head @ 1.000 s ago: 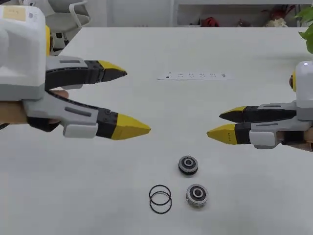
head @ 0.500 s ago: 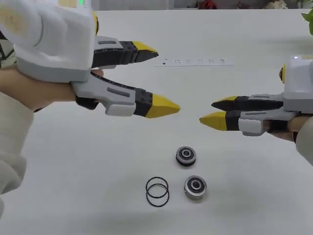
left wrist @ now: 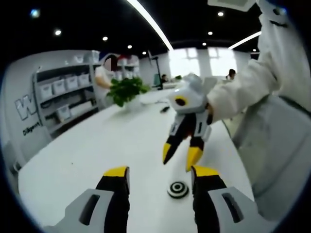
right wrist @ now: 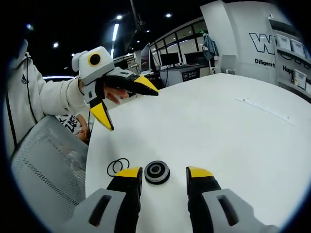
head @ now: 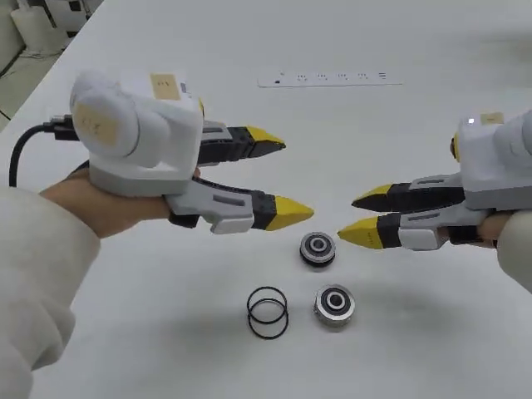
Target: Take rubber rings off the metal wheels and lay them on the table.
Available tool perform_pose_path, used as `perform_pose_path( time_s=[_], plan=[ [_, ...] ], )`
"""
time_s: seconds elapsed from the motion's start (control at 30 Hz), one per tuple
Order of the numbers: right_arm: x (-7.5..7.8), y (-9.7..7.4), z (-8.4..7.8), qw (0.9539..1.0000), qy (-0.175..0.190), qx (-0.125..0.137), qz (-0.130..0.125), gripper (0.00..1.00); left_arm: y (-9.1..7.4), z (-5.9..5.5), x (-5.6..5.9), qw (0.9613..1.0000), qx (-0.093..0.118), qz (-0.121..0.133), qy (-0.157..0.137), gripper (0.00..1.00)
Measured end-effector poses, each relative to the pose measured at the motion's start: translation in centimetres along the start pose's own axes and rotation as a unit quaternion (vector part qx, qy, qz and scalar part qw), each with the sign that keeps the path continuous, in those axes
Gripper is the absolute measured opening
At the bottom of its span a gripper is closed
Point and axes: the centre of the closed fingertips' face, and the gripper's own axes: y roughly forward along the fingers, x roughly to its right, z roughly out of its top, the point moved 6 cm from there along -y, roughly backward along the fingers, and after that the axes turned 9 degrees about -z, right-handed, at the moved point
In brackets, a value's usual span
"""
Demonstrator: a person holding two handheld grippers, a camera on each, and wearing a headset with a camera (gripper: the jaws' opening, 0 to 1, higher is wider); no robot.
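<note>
As seen from the head view, found left claw (head: 297,179) spread wide and empty, right claw (head: 347,218) parted less and likewise empty, tips facing above the white surface (head: 432,332), with one metal wheel (head: 317,248) lying just below and between them, second wheel (head: 334,304) nearer the person, two rubber rings (head: 268,312) overlapped just beside it.

Lighting: bright, even, from overhead; long white ceiling strip light (left wrist: 148,22), small round ceiling spotlights (left wrist: 58,32).
Shadows: soft, pale grey, on the matte white table (head: 150,332).
Distortion: fisheye bending toward the edges of both gripper views.
Focus: head view sharp; left gripper view's background slightly soft.
</note>
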Motion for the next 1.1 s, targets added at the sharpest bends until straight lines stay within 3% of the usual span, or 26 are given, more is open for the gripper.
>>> perform_pose_path(
  time_s=[0.17,0.33,0.57,0.8,1.03,1.1],
  plan=[
    [-0.6,0.8,-1.3,0.9998,-0.010,-0.017,0.007,0.32,1.0,-1.0,0.4,1.0000,-0.002,0.000,-0.001,0.48],
    [-1.1,1.5,-2.1,0.9993,-0.021,-0.028,0.010,0.29,2.4,-2.2,0.8,0.9997,0.004,0.001,-0.026,0.42],
    [-1.4,2.0,-2.7,0.9988,-0.033,-0.035,0.008,0.26,4.3,-3.8,1.8,0.9996,-0.010,-0.004,-0.026,0.32],
    [-1.2,2.2,-2.9,0.9985,-0.039,-0.038,0.001,0.22,5.3,-5.6,1.7,0.9984,-0.034,0.018,-0.043,0.23],
    [-1.2,2.3,-3.0,0.9986,-0.040,-0.036,0.000,0.20,6.0,-6.5,2.4,0.9977,-0.051,0.003,-0.046,0.21],
    [-1.2,2.3,-3.0,0.9986,-0.039,-0.035,-0.001,0.19,6.1,-6.4,2.3,0.9974,-0.044,0.005,-0.056,0.19]
  ],
)
